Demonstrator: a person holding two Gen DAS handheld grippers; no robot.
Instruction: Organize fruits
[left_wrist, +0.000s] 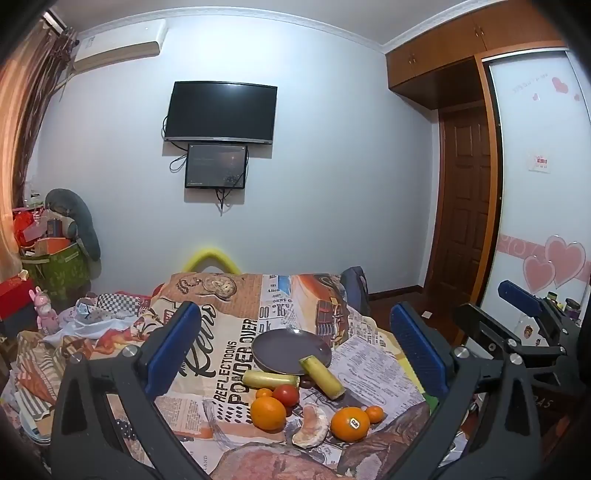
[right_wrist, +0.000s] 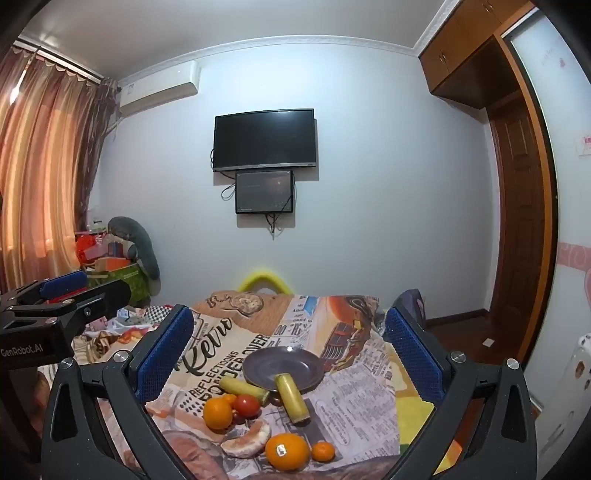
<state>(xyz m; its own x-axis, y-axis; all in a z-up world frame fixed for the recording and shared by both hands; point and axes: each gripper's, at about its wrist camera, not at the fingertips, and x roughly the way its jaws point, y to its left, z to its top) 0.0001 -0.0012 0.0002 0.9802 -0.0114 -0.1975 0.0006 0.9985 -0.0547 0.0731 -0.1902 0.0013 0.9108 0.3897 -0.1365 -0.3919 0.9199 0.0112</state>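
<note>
A grey plate (left_wrist: 284, 347) (right_wrist: 273, 365) lies on a printed tablecloth. In front of it lie two yellow-green sticks (left_wrist: 322, 376) (right_wrist: 291, 402), one leaning on the plate's rim, a tomato (left_wrist: 286, 394) (right_wrist: 246, 405), two large oranges (left_wrist: 268, 412) (left_wrist: 349, 424), small mandarins (left_wrist: 374, 414) (right_wrist: 323, 451) and a peeled citrus piece (left_wrist: 312, 425) (right_wrist: 245, 439). My left gripper (left_wrist: 295, 350) is open and empty, above the near fruit. My right gripper (right_wrist: 288, 350) is open and empty too, and also shows in the left wrist view (left_wrist: 517, 306).
The tablecloth (left_wrist: 221, 369) covers a small table. Clutter, boxes and cloths (left_wrist: 55, 295) lie to the left. A TV (left_wrist: 221, 112) hangs on the far wall. A wardrobe and a door (left_wrist: 469, 203) stand at the right.
</note>
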